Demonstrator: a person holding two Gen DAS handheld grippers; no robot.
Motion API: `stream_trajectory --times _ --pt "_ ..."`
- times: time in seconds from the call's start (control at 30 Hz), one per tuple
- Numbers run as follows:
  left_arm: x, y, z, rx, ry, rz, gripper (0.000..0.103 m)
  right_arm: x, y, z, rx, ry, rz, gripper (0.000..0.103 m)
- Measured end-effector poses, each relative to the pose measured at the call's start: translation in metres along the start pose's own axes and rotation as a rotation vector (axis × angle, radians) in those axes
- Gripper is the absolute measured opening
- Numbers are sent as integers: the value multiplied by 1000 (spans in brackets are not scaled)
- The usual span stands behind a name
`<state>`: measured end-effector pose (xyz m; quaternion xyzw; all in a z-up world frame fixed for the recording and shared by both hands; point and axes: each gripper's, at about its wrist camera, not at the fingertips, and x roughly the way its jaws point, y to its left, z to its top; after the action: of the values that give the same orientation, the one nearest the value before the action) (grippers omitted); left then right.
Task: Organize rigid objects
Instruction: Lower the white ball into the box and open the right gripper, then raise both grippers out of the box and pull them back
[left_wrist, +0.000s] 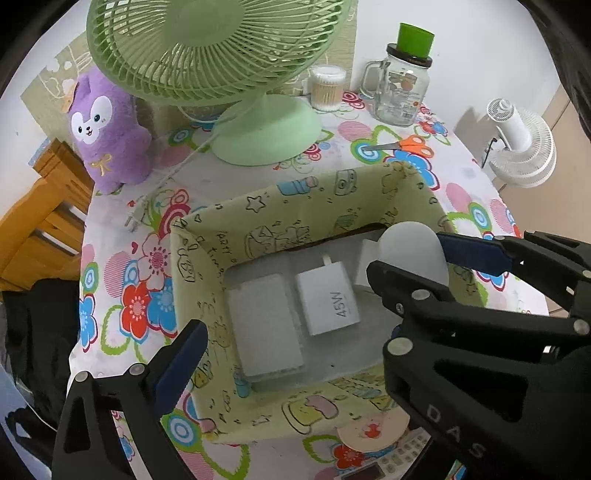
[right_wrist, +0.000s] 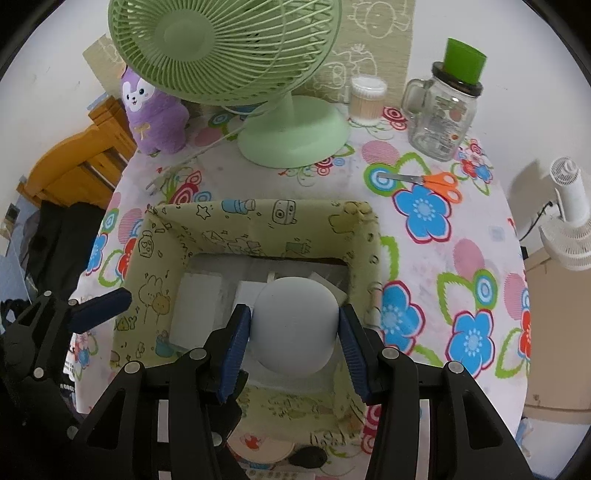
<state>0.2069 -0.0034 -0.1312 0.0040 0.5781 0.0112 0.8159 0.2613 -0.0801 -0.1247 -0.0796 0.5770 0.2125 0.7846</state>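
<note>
The right claw (right_wrist: 293, 325) is clamped on a smooth white egg-shaped thing (right_wrist: 293, 325) and holds it over the yellow box (right_wrist: 354, 236) on the bench (right_wrist: 424, 280). The left claw (left_wrist: 321, 291) is wide apart with nothing between its pads; it hangs over the same box, one finger (left_wrist: 184, 350) past the box's near left wall.

In the box a flat white case (left_wrist: 266, 325) and a white charger (left_wrist: 328, 299) already lie side by side, with another white thing at the back, partly hidden.

What could go wrong? The egg-shaped thing is round and looks slippery, so it may pop out of the pads if the grip gets loose too soon. If it falls from up high, it could bang the charger or roll around. The two claws are close, so they could bump. The box walls look soft, so a claw could push one in.
</note>
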Motion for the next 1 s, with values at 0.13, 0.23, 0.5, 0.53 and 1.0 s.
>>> stream_trajectory --times 0.13,0.23,0.5,0.53,1.0 --pt "5 3 0 7 16 15 101 9 2 0 6 27 7 52" --pt "7 3 -3 20 30 24 101 16 3 -3 11 55 14 52" --pt "7 3 -7 32 38 15 101 22 3 -9 48 79 33 75" --pt "6 3 -8 31 36 14 101 21 4 -9 45 77 30 76" --pt "-22 -2 -21 34 -7 18 101 -14 11 -21 17 3 -9 88"
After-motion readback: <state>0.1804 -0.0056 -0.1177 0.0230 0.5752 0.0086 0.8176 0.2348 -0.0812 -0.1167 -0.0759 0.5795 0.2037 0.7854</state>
